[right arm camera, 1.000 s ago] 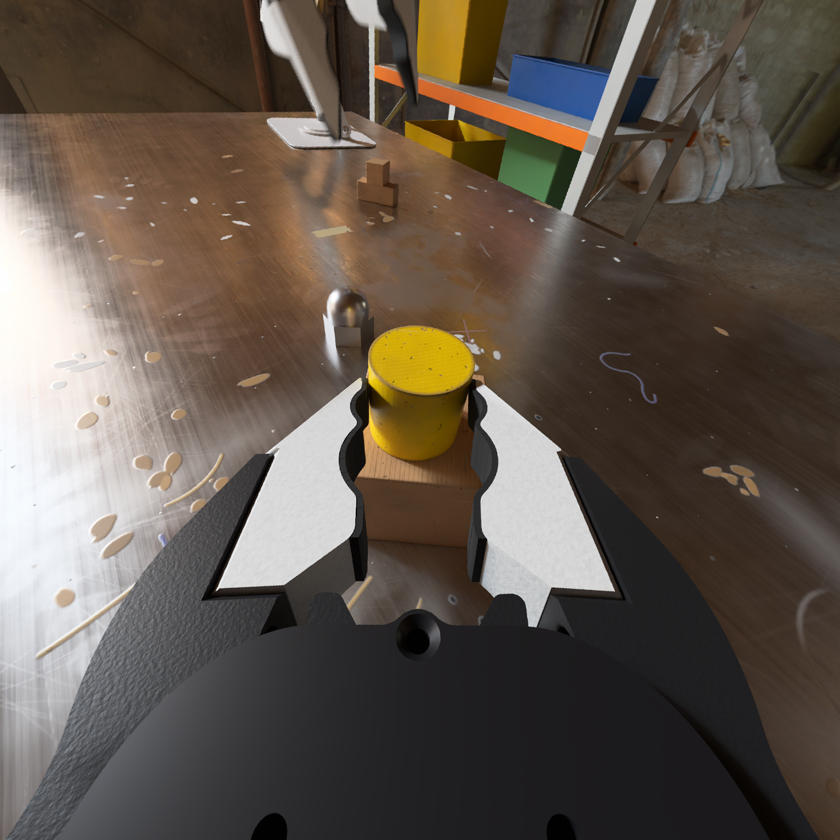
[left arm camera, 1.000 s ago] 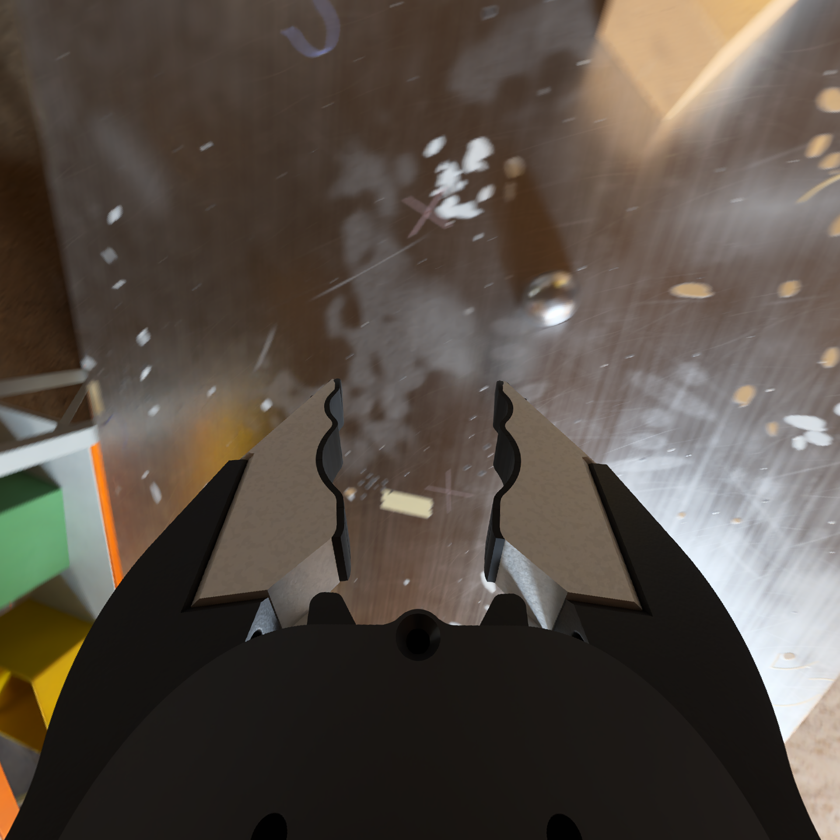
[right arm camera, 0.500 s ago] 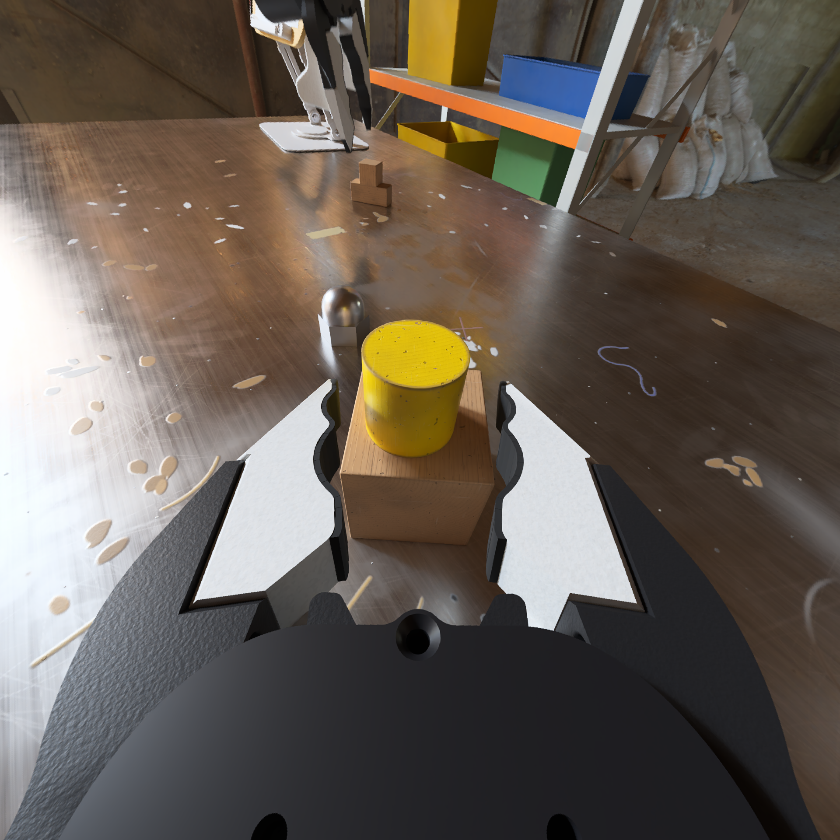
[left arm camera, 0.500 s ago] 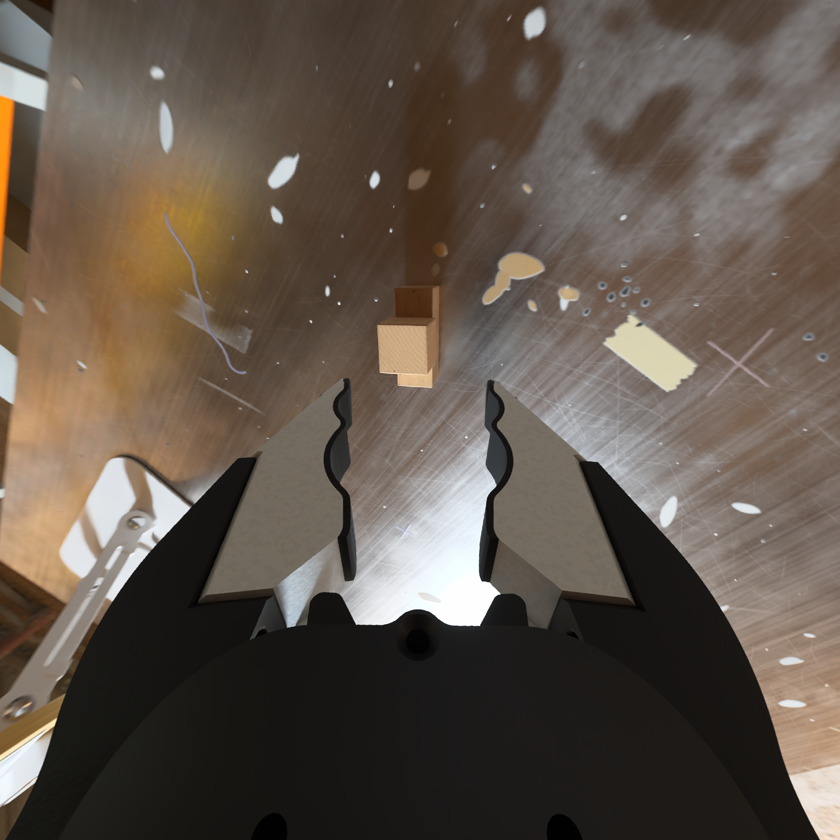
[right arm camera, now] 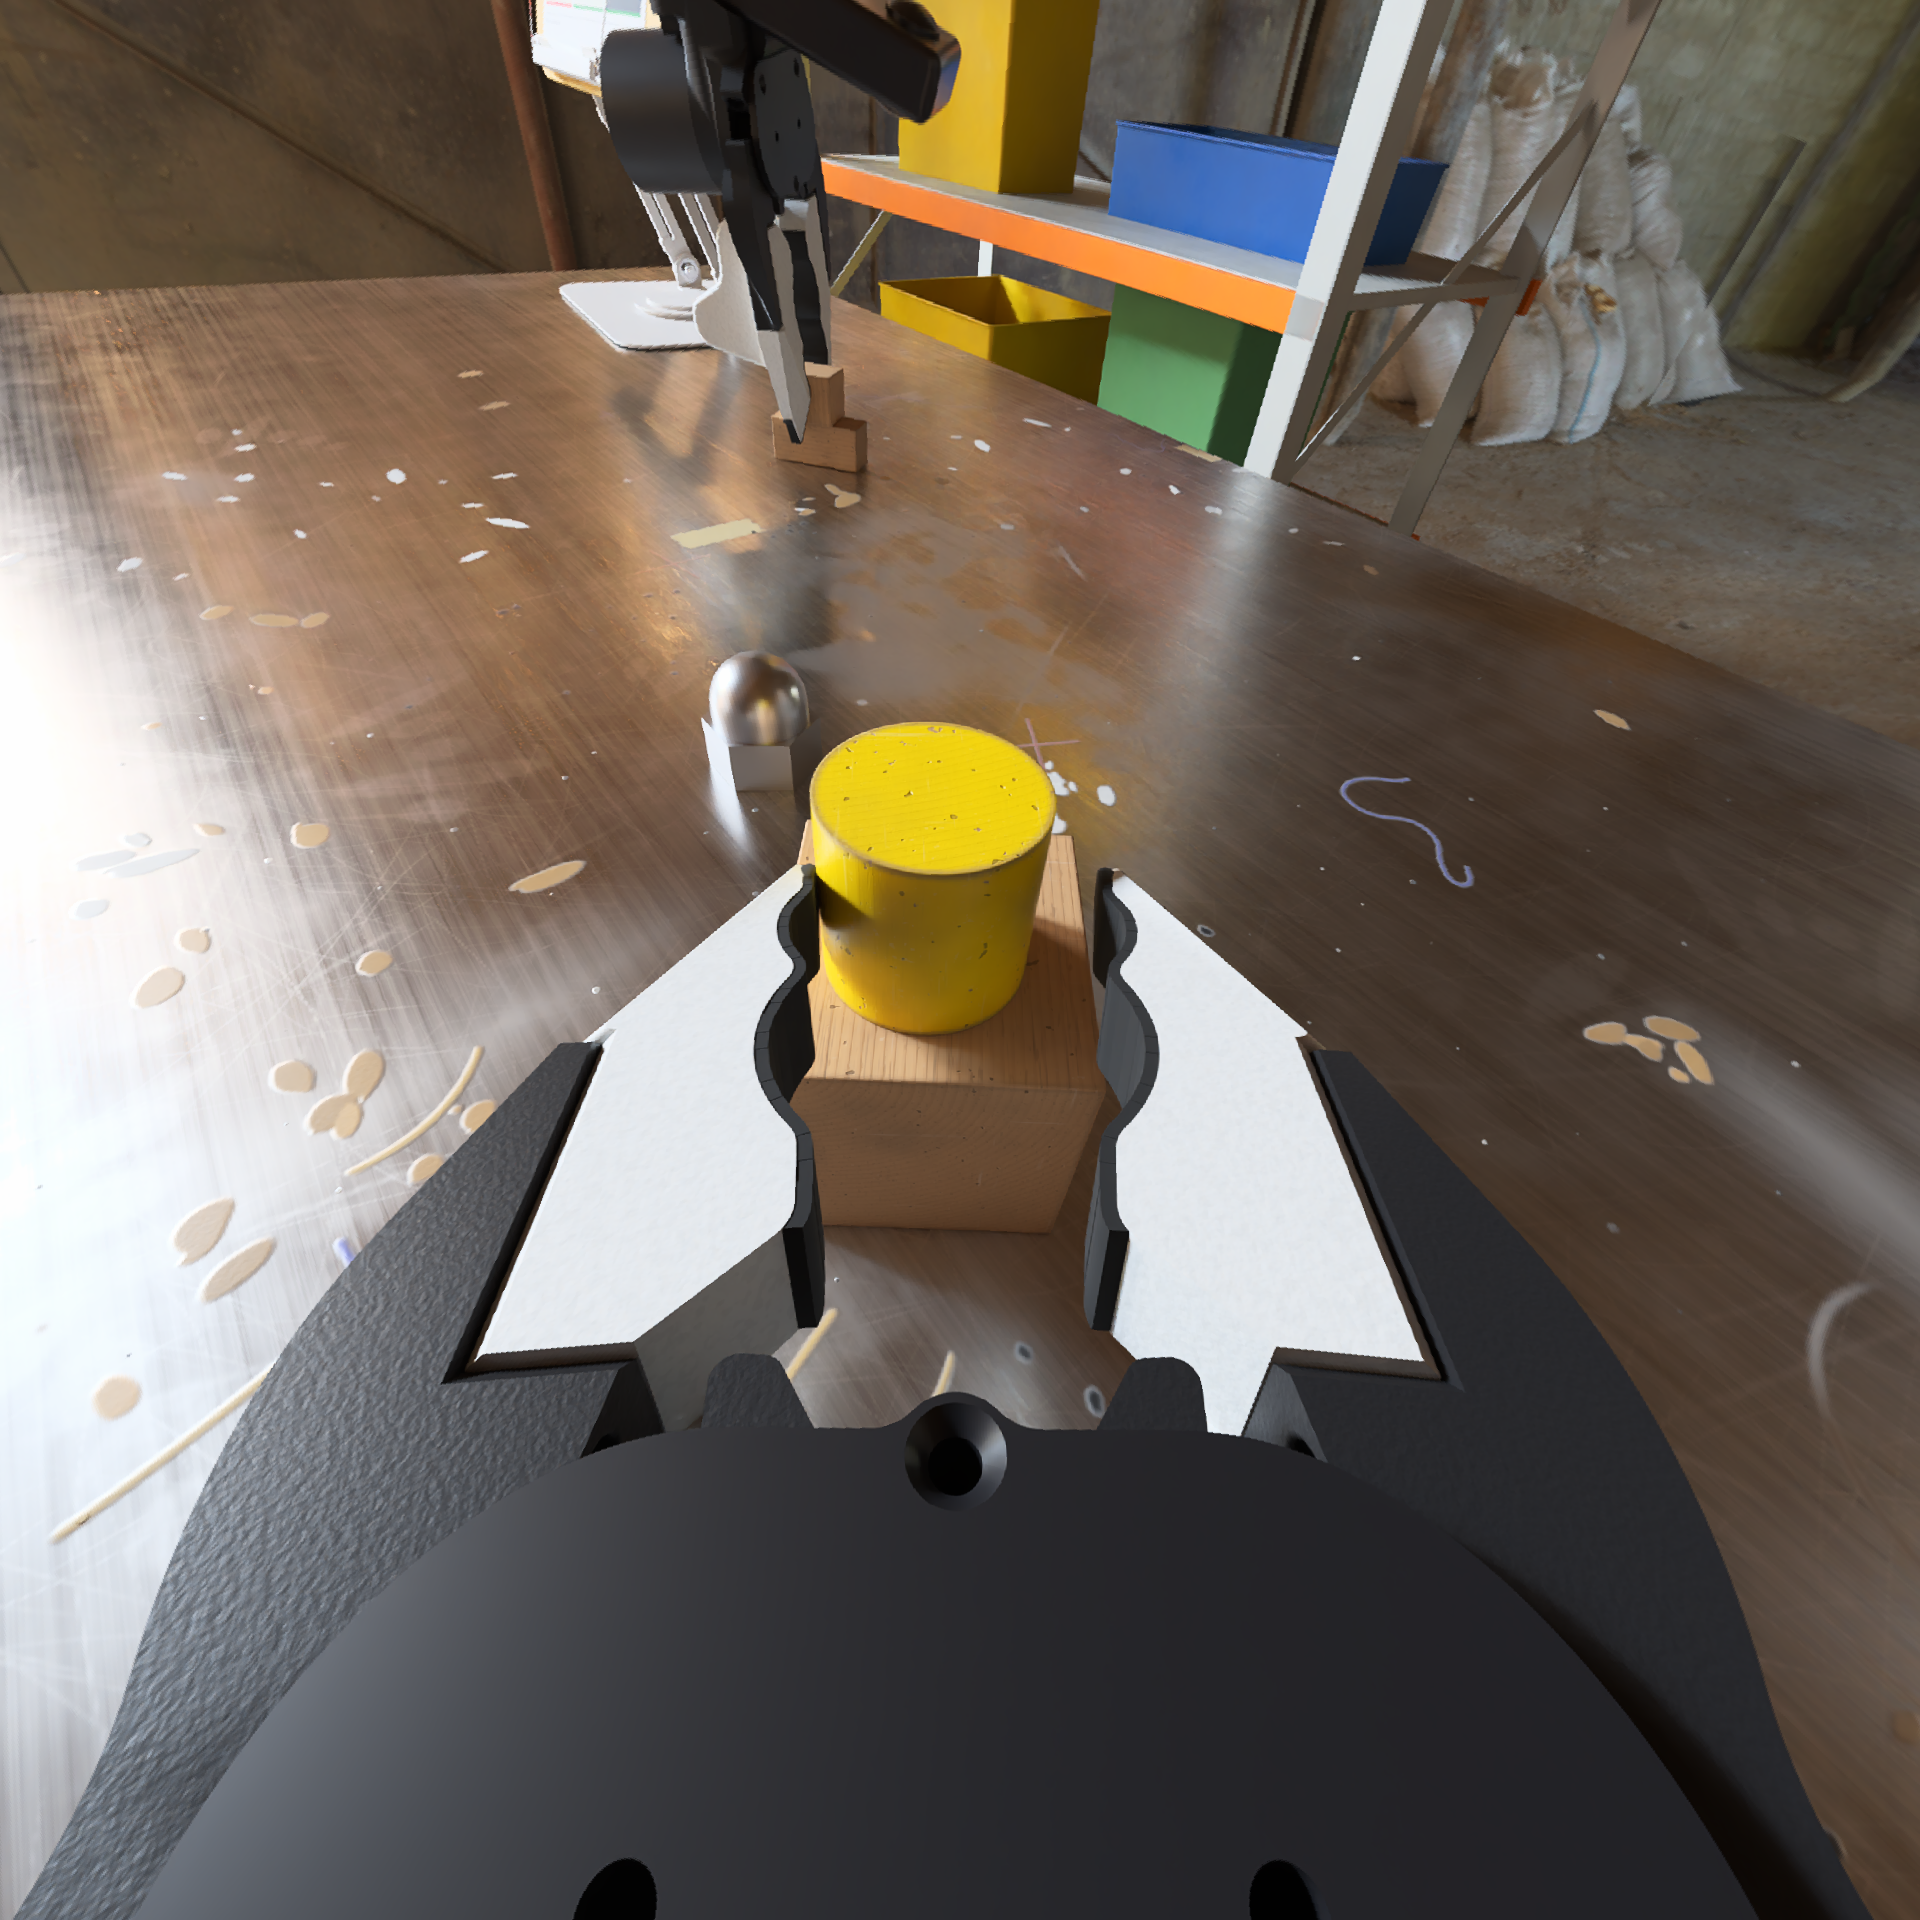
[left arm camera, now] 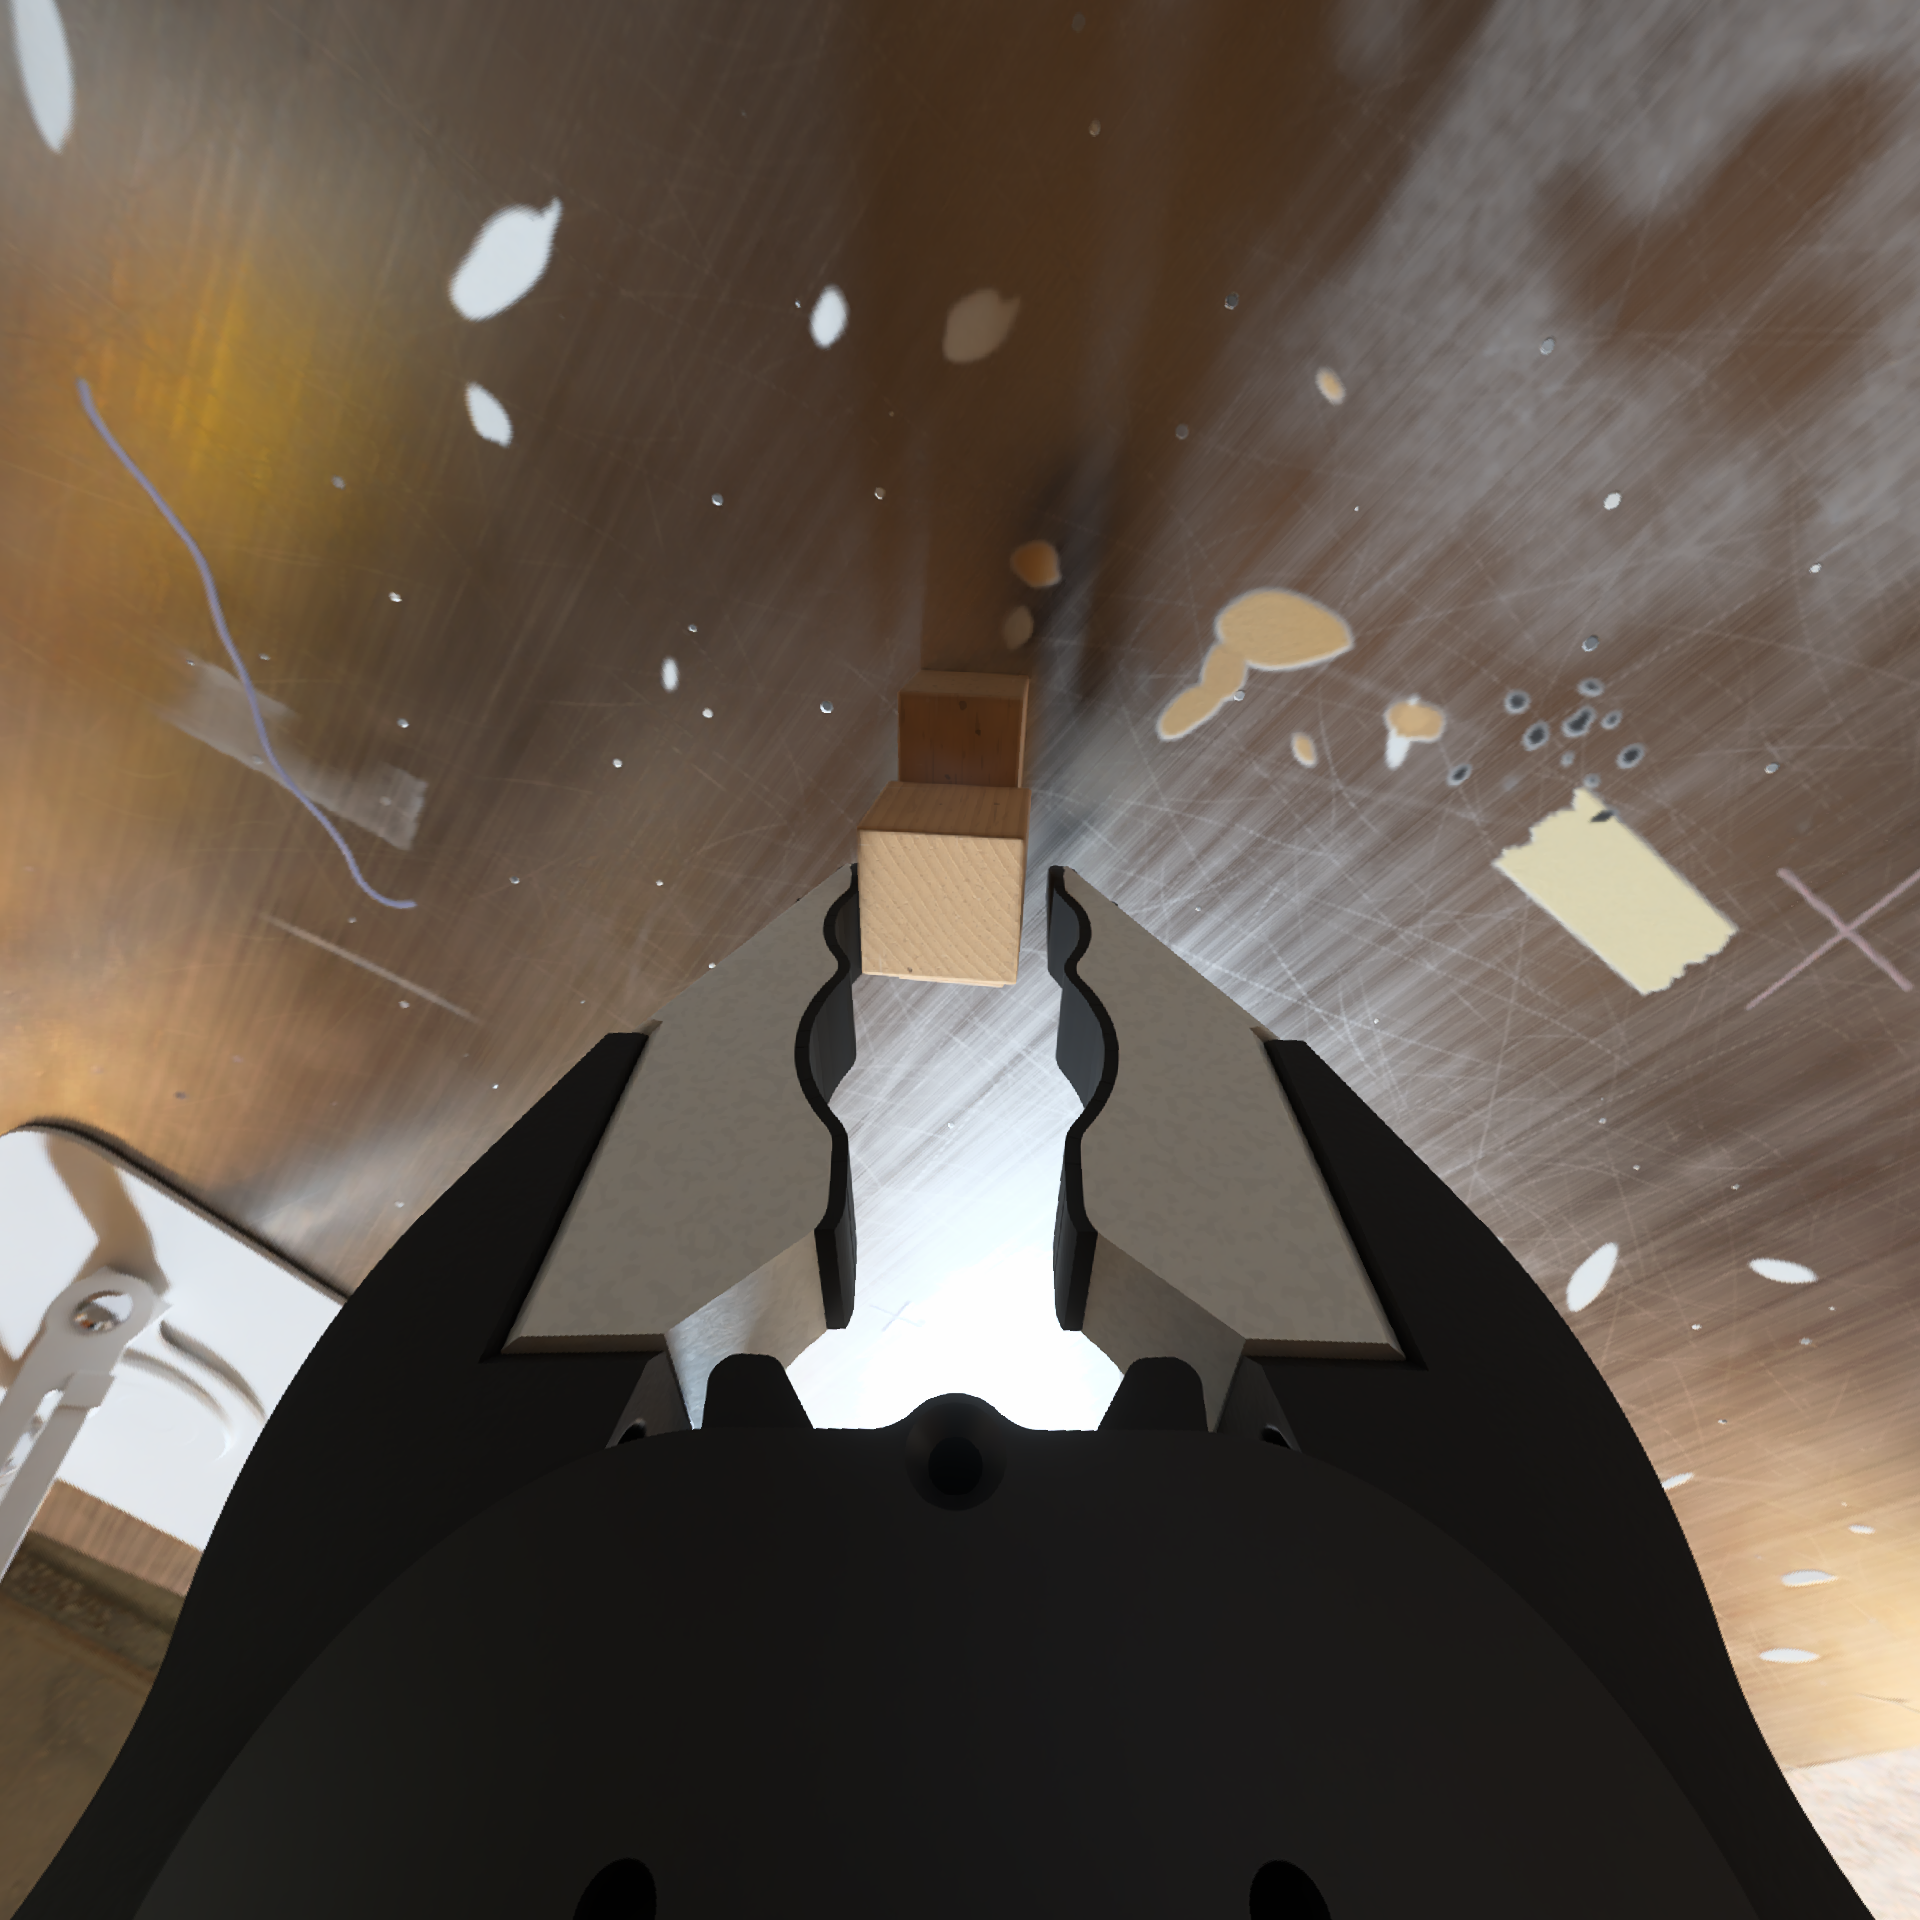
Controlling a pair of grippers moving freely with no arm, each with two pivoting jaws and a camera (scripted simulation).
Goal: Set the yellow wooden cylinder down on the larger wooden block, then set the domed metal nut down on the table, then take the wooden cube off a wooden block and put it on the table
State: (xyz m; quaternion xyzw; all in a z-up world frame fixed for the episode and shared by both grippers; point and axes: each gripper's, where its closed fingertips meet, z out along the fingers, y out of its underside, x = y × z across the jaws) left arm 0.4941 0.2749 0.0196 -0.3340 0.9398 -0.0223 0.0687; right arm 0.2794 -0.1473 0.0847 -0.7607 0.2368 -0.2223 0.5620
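Between the spread fingers of the left gripper (left arm camera: 951, 883), released and pointing down, the wooden cube (left arm camera: 940, 902) sits on the smaller wooden block (left arm camera: 961, 727), its left edge against the left fingertip. At 12 o'clock from the right gripper (right arm camera: 951, 894), also released, the yellow wooden cylinder (right arm camera: 925, 883) stands upright on the larger wooden block (right arm camera: 951, 1132). The domed metal nut (right arm camera: 756, 717) rests on the desk (right arm camera: 1351, 935) at 11 o'clock beyond.
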